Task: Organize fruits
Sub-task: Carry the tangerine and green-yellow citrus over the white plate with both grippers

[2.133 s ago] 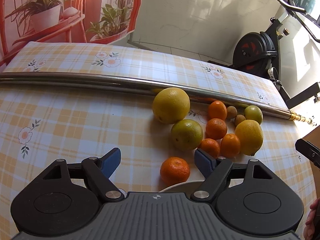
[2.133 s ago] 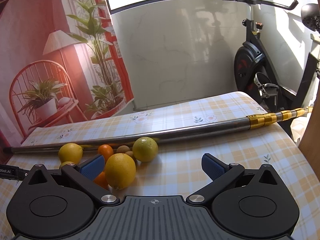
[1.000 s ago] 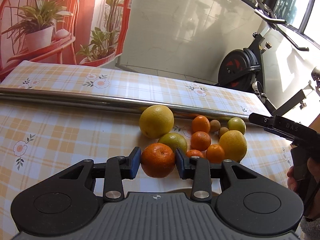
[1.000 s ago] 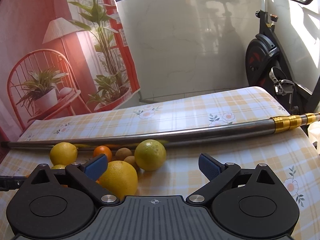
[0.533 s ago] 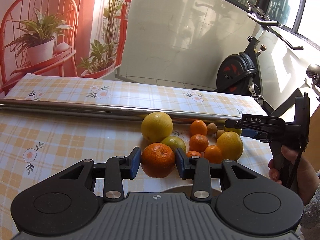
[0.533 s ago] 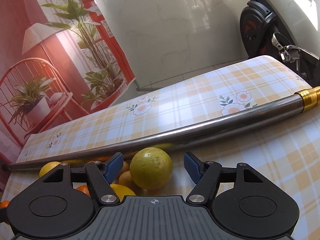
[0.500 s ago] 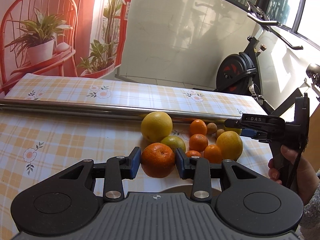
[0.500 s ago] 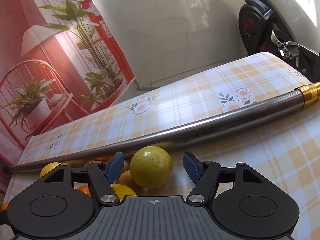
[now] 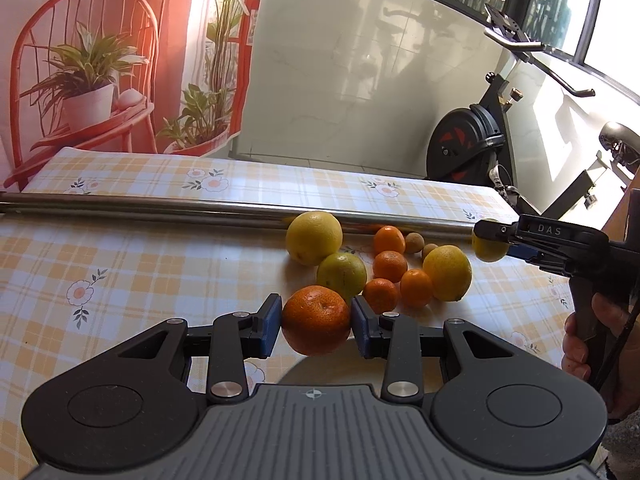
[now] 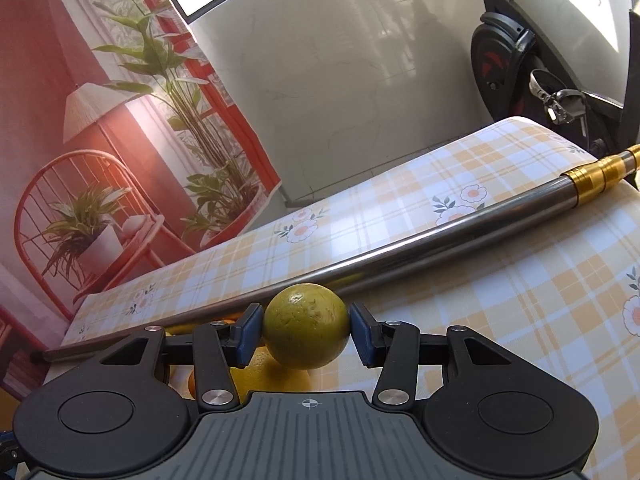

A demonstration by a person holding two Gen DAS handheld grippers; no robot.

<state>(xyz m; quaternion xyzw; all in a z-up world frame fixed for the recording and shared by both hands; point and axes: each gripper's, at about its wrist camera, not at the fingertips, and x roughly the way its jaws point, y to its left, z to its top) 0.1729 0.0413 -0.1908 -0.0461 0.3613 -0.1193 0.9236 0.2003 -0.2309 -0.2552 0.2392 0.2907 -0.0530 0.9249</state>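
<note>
My left gripper (image 9: 316,322) is shut on a round orange mandarin (image 9: 316,314) and holds it above the checked tablecloth (image 9: 160,272). A pale rounded rim (image 9: 316,372) shows just under it. Beyond lie a big yellow citrus (image 9: 315,237), a green orange (image 9: 342,272), a lemon (image 9: 447,273), several small mandarins (image 9: 390,266) and two small brown fruits (image 9: 412,242). My right gripper (image 10: 306,330) is closing on a yellow-green lime (image 10: 306,326), its blue pads touching both sides. The left wrist view shows that gripper (image 9: 486,236) at the right, with the lime (image 9: 486,250).
A long steel pole (image 9: 160,210) with a gold end (image 10: 600,172) lies across the table behind the fruit. A hand (image 9: 580,344) holds the right gripper's handle. An exercise bike (image 9: 472,148) stands past the table's far right corner.
My right gripper's jaws have come in from wide apart onto the lime. The left gripper, open two seconds ago, has shut on the mandarin and risen a little with it.
</note>
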